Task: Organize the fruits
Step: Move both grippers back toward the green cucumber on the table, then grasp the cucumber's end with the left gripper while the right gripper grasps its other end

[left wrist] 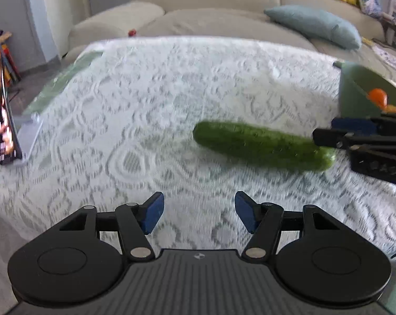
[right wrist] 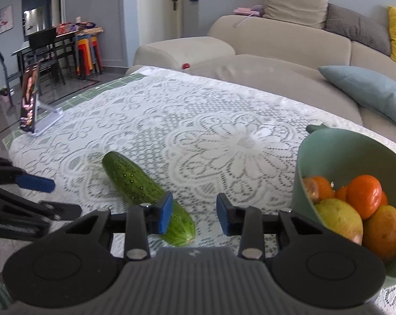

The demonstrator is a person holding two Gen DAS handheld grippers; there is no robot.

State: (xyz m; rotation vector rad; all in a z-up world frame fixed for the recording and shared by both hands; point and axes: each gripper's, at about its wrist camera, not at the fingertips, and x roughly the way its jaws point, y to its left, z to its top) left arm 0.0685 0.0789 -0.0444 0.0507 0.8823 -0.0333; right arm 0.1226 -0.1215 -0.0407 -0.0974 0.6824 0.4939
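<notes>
The black right gripper (right wrist: pixel 193 214) with blue pads hangs released, its left pad beside the near end of the bumpy green cucumber (right wrist: pixel 145 193) lying on the white lace tablecloth (right wrist: pixel 224 120). The left gripper (left wrist: pixel 196 215) is also spread and empty. Misaligned, closing could roll the cucumber away from the pale green plastic bowl (right wrist: pixel 329 152) of oranges

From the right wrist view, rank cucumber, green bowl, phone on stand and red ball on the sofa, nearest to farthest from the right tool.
1. Bumpy green cucumber, at the left pad.
2. Green plastic fruit bowl, right.
3. Phone on white stand, far left.
4. Small red ball, on the sofa behind.
</notes>
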